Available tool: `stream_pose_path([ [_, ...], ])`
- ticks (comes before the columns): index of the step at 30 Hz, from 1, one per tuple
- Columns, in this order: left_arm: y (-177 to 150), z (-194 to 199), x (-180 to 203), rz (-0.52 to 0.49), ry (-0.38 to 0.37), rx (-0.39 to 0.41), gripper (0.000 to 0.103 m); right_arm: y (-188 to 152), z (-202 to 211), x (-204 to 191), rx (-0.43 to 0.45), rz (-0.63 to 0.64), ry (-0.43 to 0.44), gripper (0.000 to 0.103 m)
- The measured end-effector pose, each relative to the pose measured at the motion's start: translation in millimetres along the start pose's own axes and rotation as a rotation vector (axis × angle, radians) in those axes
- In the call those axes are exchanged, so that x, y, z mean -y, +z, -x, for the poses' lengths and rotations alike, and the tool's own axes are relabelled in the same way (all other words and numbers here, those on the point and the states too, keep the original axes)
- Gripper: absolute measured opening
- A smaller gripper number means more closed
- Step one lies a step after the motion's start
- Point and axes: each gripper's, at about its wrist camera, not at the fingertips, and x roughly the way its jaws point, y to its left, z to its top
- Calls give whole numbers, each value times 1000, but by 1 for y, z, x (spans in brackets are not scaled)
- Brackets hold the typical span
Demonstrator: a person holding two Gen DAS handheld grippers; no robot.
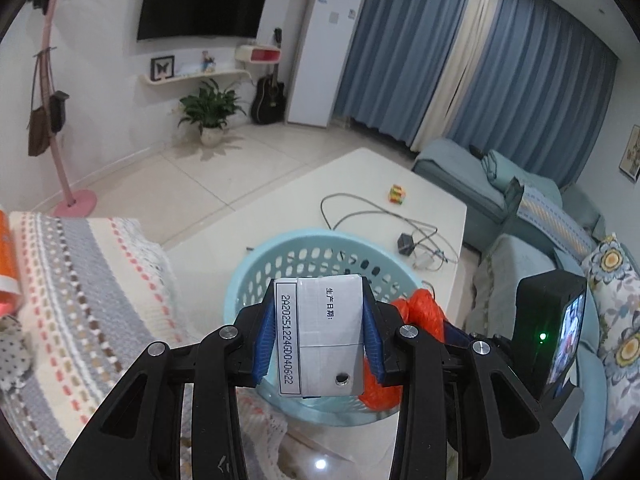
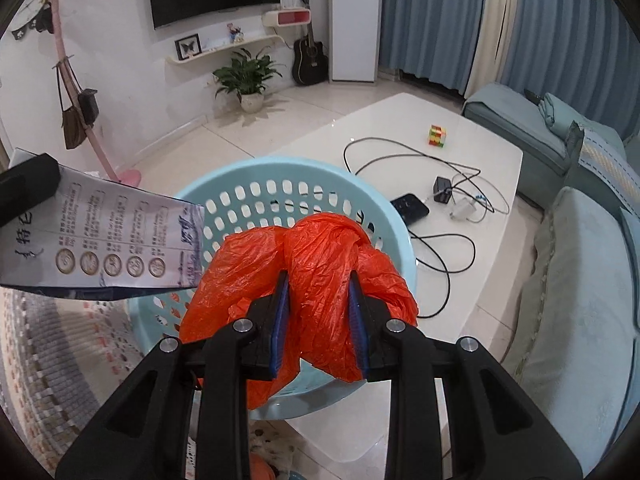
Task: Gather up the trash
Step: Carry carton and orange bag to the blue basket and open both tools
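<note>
In the left wrist view, our left hand-held gripper (image 1: 320, 344) is clamped on a white carton (image 1: 320, 332), low in the centre of the frame, above the light-blue basket (image 1: 256, 264). In the right wrist view, our right hand-held gripper (image 2: 318, 320) is closed around a crumpled orange plastic bag (image 2: 316, 252), mid-frame over the same basket (image 2: 280, 176), which stands on the white table (image 2: 496, 168). The carton (image 2: 100, 236) shows at the left edge.
</note>
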Motion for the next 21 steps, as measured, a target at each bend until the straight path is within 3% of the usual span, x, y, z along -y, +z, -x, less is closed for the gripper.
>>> stream_pose_path([
  [4,-3,-11,-1,8,-18,-42,38,1,-7,5,-24,-6,10,29],
  [6,-3,-13,-4,18,-29,-48,45,2,-6,6,-25,-10,14,35],
  [8,-3,-12,-3,21,-27,-46,50,4,-1,10,-10,-23,12,52],
  [21,-14,29,-17,64,-43,-10,57,7,28,17,32,-64,61,52],
])
